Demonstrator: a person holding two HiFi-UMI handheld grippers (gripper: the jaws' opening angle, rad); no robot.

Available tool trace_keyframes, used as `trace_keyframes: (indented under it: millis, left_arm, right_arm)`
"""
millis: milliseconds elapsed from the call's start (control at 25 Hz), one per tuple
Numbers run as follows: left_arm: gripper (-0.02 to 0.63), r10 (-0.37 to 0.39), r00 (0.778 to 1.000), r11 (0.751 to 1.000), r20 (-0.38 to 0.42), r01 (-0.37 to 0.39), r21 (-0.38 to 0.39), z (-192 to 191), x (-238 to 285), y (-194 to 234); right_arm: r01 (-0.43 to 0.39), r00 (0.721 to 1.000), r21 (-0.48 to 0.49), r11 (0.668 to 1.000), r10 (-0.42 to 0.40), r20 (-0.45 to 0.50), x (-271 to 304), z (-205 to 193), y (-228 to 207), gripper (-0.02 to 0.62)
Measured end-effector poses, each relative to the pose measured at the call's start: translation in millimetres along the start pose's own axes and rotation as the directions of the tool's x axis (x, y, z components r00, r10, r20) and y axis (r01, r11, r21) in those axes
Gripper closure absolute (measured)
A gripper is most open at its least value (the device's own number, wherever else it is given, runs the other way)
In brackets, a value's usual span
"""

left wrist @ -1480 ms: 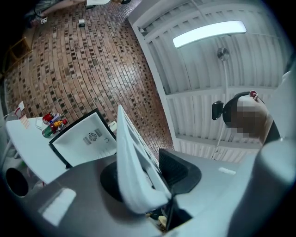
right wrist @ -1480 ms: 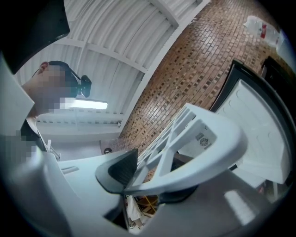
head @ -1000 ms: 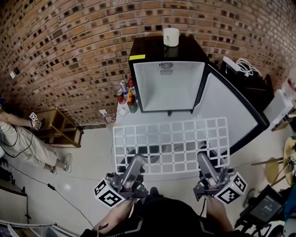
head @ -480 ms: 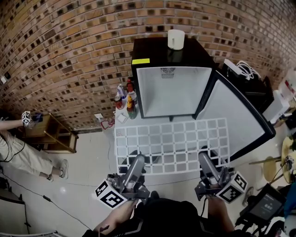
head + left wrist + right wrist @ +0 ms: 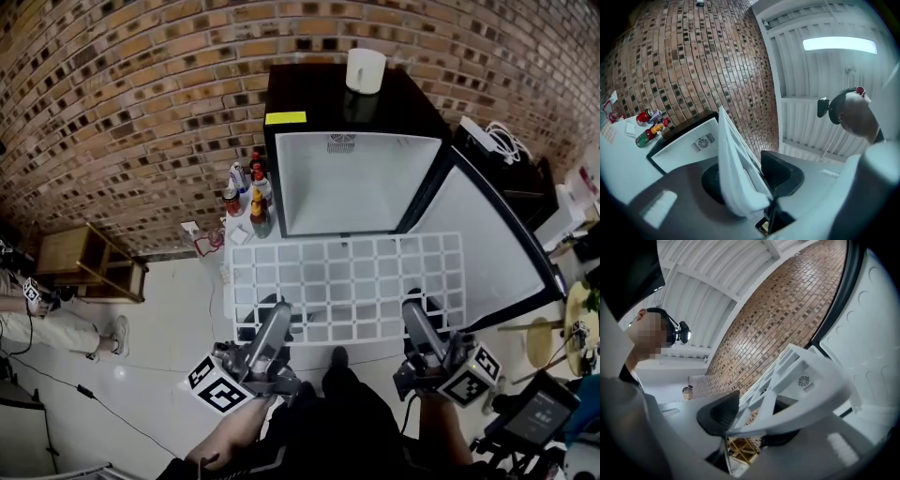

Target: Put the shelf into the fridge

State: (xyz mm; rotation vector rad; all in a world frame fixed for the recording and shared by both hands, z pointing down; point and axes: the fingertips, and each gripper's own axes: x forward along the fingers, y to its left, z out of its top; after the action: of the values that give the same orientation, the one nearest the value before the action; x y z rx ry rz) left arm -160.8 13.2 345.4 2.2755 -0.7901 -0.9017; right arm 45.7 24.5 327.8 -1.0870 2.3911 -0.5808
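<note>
Nearest to us, the left gripper (image 5: 277, 317) and the right gripper (image 5: 413, 315) each have their fingers closed on the near edge of the white plastic grid shelf (image 5: 347, 281). We carry it about level above the pale floor (image 5: 169, 319). Compared with a second ago, its far edge has come closer to the open black mini fridge with white interior (image 5: 352, 183). We judge that the insertion is near. The fridge door (image 5: 487, 244) stands open at the right.

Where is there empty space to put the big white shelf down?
The fridge is bare inside, next to its open door. The floor between the bottles and the wooden rack is free too. Crowded: right beside the fridge, where the bottles stand.
</note>
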Motion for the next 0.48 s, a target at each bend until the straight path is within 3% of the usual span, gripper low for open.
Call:
trace_keyframes:
  millis: [120, 480]
  left_arm:
    - [0.497, 0.023, 1.000, 1.000, -0.003, -0.023, 0.013, 0, 15, 9]
    - [0.497, 0.037, 0.999, 0.997, 0.031, -0.038, 0.061, 13, 67, 25]
  right_arm:
    - [-0.009, 1.000, 0.044, 0.999, 0.009, 0.004, 14, 6, -14, 0.448]
    - [-0.096, 0.995, 0.031, 0.995, 0.095, 0.011, 52, 38, -54, 0.448]
